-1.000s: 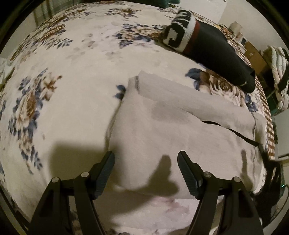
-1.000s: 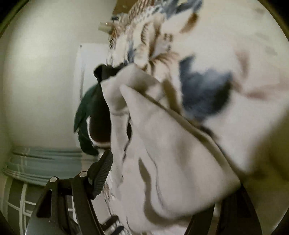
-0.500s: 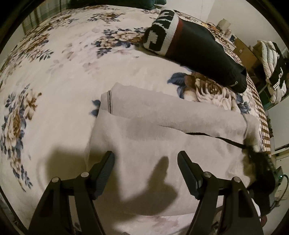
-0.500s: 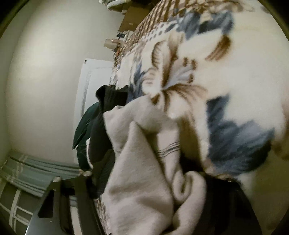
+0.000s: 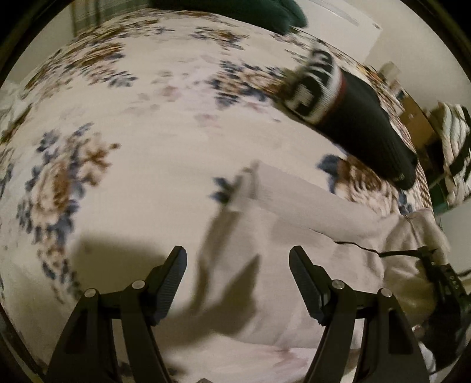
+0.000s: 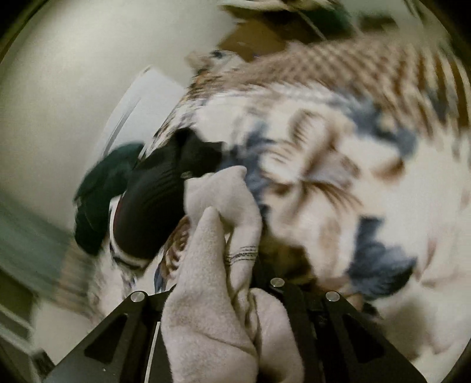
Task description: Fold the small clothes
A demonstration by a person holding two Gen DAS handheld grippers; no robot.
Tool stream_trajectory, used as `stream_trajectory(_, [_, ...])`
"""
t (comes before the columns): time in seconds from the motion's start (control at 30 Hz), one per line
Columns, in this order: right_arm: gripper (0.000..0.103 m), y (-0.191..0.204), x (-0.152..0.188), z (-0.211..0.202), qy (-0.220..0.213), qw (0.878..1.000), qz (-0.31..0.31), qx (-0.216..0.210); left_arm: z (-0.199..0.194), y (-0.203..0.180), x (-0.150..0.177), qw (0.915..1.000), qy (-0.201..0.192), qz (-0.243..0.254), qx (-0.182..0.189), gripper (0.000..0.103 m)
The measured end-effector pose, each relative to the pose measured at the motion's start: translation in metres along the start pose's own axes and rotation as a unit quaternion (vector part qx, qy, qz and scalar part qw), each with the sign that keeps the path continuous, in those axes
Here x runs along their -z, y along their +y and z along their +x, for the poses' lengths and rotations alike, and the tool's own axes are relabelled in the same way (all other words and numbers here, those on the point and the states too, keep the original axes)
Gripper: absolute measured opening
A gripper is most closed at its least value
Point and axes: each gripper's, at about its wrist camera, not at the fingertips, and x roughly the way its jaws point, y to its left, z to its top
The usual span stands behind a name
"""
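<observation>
A light grey garment (image 5: 282, 235) lies partly folded on the floral bedspread (image 5: 132, 165), with a thin black cord across its right side. My left gripper (image 5: 238, 280) is open and empty, hovering above the garment's near left part. My right gripper (image 6: 232, 294) is shut on a bunched end of the grey garment (image 6: 217, 265), which hides its fingertips. It shows at the right edge of the left wrist view (image 5: 441, 282), at the garment's right end.
A black knit item with a white lettered band (image 5: 347, 117) lies beyond the grey garment, and shows in the right wrist view (image 6: 159, 206). A dark green cloth (image 5: 235, 11) sits at the far edge. Boxes and striped laundry (image 5: 453, 153) stand off the bed's right.
My right gripper has closed on the garment's end and bunched it up. The left wrist view has shifted, so the garment sits further right; the left gripper stays open.
</observation>
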Motion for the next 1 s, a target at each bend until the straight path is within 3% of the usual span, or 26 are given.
stream_trajectory(0.1, [0.015, 0.048, 0.01, -0.006, 0.001, 0.995, -0.095, 0.008, -0.012, 0.028, -0.001, 0.9995, -0.008, -0.028, -0.011, 0.07])
stream_trajectory(0.27, [0.015, 0.144, 0.063, 0.005, 0.014, 0.966, -0.259, -0.002, -0.032, 0.082, 0.003, 0.9961, -0.021, -0.077, -0.036, 0.07])
stream_trajectory(0.4, [0.015, 0.198, 0.143, 0.012, 0.046, 0.927, -0.372, -0.002, -0.039, 0.125, 0.01, 0.9914, -0.02, -0.116, -0.058, 0.07])
stream_trajectory(0.5, [0.016, 0.218, 0.206, 0.038, 0.119, 0.885, -0.449, 0.028, -0.042, 0.146, 0.017, 0.9879, -0.014, -0.142, -0.06, 0.07])
stream_trajectory(0.57, [0.029, 0.22, 0.223, 0.04, 0.161, 0.871, -0.463, 0.035, -0.046, 0.152, 0.021, 0.9866, -0.014, -0.152, -0.058, 0.07])
stream_trajectory(0.6, [0.048, 0.223, 0.223, 0.038, 0.185, 0.868, -0.461, 0.023, -0.049, 0.155, 0.023, 0.9859, -0.015, -0.157, -0.056, 0.07])
stream_trajectory(0.63, [0.075, 0.225, 0.218, 0.033, 0.222, 0.866, -0.447, -0.013, -0.052, 0.156, 0.025, 0.9852, -0.015, -0.163, -0.052, 0.07])
stream_trajectory(0.67, [0.084, 0.226, 0.209, 0.027, 0.253, 0.869, -0.423, -0.047, -0.054, 0.156, 0.027, 0.9847, -0.012, -0.168, -0.047, 0.07])
stream_trajectory(0.73, [0.088, 0.225, 0.185, 0.012, 0.31, 0.874, -0.359, -0.106, -0.061, 0.153, 0.03, 0.9834, -0.008, -0.179, -0.029, 0.07])
stream_trajectory(0.8, [0.088, 0.217, 0.156, 0.0, 0.339, 0.882, -0.308, -0.112, -0.068, 0.139, 0.032, 0.9832, -0.008, -0.182, -0.009, 0.07])
stream_trajectory(0.9, [0.088, 0.201, 0.106, -0.008, 0.339, 0.895, -0.279, -0.074, -0.07, 0.109, 0.032, 0.9824, -0.007, -0.185, 0.024, 0.07])
stream_trajectory(1.0, [0.088, 0.182, 0.061, -0.004, 0.327, 0.901, -0.284, -0.028, -0.058, 0.076, 0.031, 0.9781, 0.006, -0.198, 0.063, 0.07])
